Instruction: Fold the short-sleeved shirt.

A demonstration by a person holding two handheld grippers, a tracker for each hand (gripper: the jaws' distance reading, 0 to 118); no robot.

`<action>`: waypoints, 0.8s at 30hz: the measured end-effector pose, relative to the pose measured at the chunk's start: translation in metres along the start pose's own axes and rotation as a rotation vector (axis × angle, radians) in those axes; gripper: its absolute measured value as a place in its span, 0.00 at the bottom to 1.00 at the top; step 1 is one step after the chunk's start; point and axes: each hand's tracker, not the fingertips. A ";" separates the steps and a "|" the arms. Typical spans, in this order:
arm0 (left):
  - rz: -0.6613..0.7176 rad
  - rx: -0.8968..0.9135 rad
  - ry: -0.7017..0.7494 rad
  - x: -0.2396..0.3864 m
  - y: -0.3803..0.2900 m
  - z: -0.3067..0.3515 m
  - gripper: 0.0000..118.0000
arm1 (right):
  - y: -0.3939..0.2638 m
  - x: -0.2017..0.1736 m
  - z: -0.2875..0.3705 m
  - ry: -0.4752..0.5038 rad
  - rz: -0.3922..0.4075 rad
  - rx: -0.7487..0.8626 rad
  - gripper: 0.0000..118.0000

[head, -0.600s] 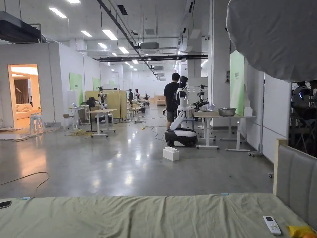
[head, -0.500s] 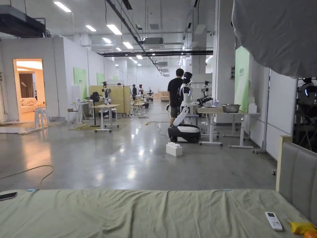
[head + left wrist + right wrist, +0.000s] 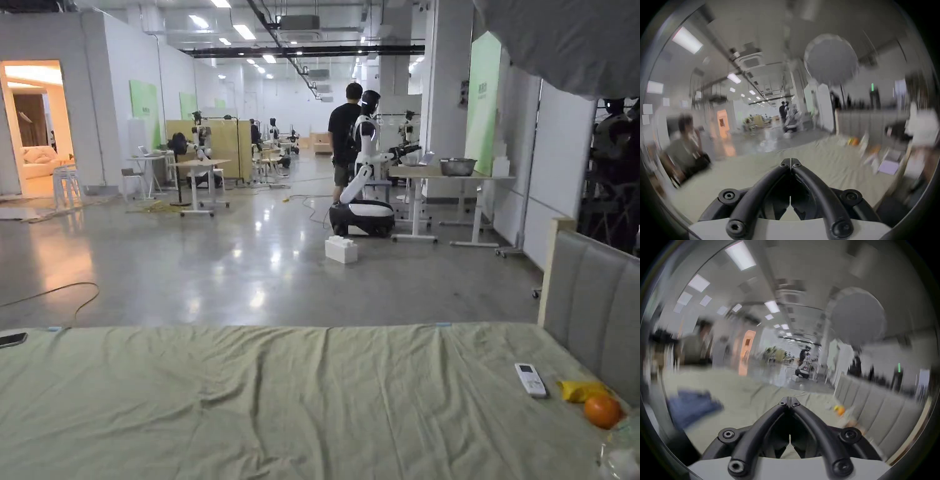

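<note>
The left gripper (image 3: 791, 160) has its black fingers (image 3: 769, 181) pressed together with nothing between them, held above the pale green sheet of the bed (image 3: 753, 175). The right gripper (image 3: 789, 400) is the same: its fingers (image 3: 769, 420) meet at the tips, holding nothing, over the same sheet. To the left of the right gripper's fingers, and a little nearer than their tips, a blurred dark blue cloth (image 3: 692, 407) lies on the sheet; it may be the shirt, but the blur hides its shape. To the right of those fingers and beyond the tips, an orange (image 3: 841, 411) sits on the sheet just beside something yellow (image 3: 836, 407), close to the grey padded headboard (image 3: 875, 410). In the head view the orange (image 3: 602, 410) and the yellow thing (image 3: 578, 390) lie near the headboard (image 3: 594, 306), with a white remote control (image 3: 530, 379) just to their left and a dark phone (image 3: 12, 340) at the sheet's far left edge. Well to the left of the left gripper's fingers, a blurred person (image 3: 685, 142) sits beside the bed. Beyond the bed stretches a shiny grey floor (image 3: 250, 262) with a white block (image 3: 341, 249) on it. Farther off, a white robot (image 3: 365, 187) on a dark base stands at a bench (image 3: 450, 181) carrying a metal bowl (image 3: 457, 166), with a person in black (image 3: 344, 140) standing behind it.
</note>
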 end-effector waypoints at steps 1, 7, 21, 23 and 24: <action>0.093 0.009 0.012 -0.011 0.009 0.002 0.00 | -0.002 0.011 0.001 -0.002 -0.114 -0.039 0.00; 0.140 0.015 0.042 -0.006 0.007 0.001 0.00 | 0.000 0.027 0.005 0.016 -0.191 -0.009 0.00; 0.066 -0.020 0.039 0.008 -0.004 -0.002 0.00 | -0.017 0.000 0.023 0.043 -0.050 -0.010 0.00; 0.056 -0.015 0.035 0.005 -0.007 0.000 0.00 | -0.017 0.001 0.022 0.042 -0.055 -0.009 0.00; 0.053 -0.015 0.037 0.005 -0.007 0.000 0.00 | -0.017 0.001 0.022 0.043 -0.057 -0.011 0.00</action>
